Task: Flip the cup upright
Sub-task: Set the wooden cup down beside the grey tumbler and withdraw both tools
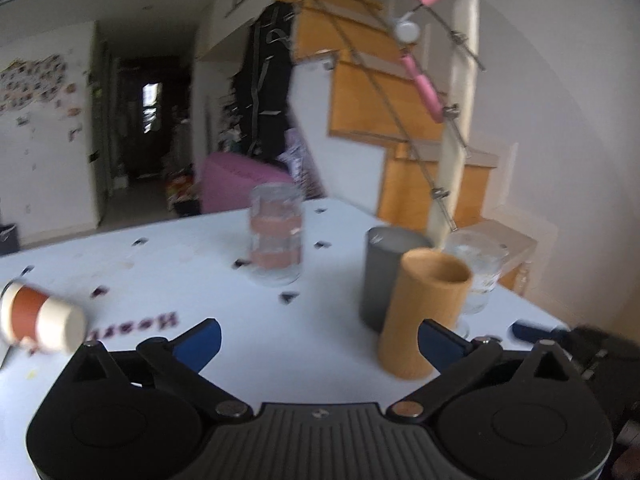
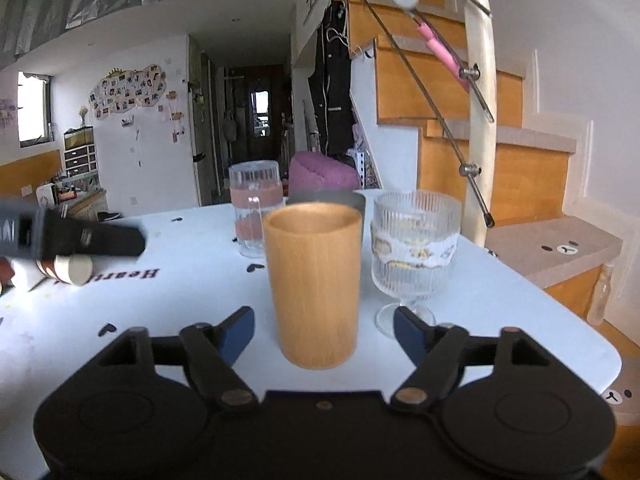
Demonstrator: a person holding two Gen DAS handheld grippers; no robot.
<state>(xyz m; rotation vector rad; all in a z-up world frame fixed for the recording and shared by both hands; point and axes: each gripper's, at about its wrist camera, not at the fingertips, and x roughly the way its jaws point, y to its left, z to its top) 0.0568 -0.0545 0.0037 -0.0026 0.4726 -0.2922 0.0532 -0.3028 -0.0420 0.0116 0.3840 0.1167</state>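
A wooden cup (image 2: 314,284) stands upright on the white table (image 2: 192,280), mouth up; it also shows in the left wrist view (image 1: 424,312). My right gripper (image 2: 323,334) is open, its blue fingertips either side of the cup's base without touching it. My left gripper (image 1: 318,340) is open and empty, to the left of the wooden cup. A paper cup (image 1: 40,322) with an orange band lies on its side at the table's left; in the right wrist view (image 2: 74,270) the left gripper's body partly hides it.
A grey cup (image 1: 380,276) stands behind the wooden cup. A ribbed stemmed glass (image 2: 414,252) stands to its right. A clear glass with a pink band (image 2: 254,208) stands further back. The table's right edge (image 2: 592,328) is close; stairs rise beyond it.
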